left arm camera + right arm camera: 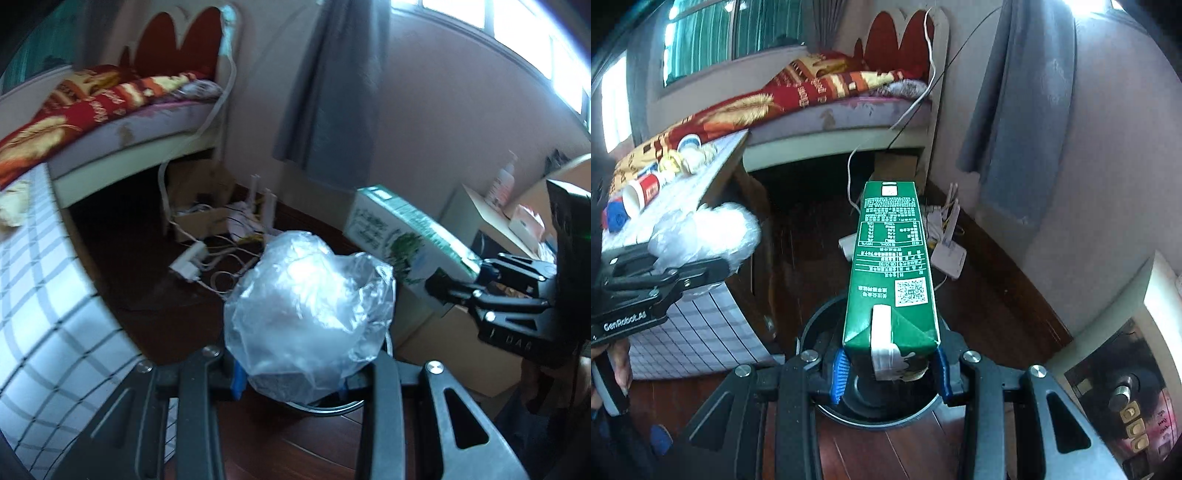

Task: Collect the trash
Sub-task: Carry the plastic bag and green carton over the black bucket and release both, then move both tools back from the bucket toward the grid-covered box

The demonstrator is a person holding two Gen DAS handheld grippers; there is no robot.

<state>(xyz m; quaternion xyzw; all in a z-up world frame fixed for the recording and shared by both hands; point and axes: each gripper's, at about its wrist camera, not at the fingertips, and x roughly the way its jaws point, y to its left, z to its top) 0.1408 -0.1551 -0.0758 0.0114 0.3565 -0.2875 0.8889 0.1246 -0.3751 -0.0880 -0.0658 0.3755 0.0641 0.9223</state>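
Note:
My left gripper [291, 380] is shut on a crumpled clear plastic bag [306, 317], held above a round dark trash bin [325, 408] whose rim shows just below it. My right gripper [890, 373] is shut on a green milk carton [892, 266], held lengthwise over the same bin [812, 325]. In the left wrist view the carton [402, 240] and right gripper [454, 284] hang at the right. In the right wrist view the bag [705, 232] and left gripper [713, 264] are at the left.
A low table with a checked cloth [687, 321] stands left of the bin, with paper cups [639, 195] and other trash on it. A bed [831, 110] is behind. A router [947, 251], power strip [188, 262] and cables lie on the dark wood floor. Cardboard boxes [454, 343] stand at the right.

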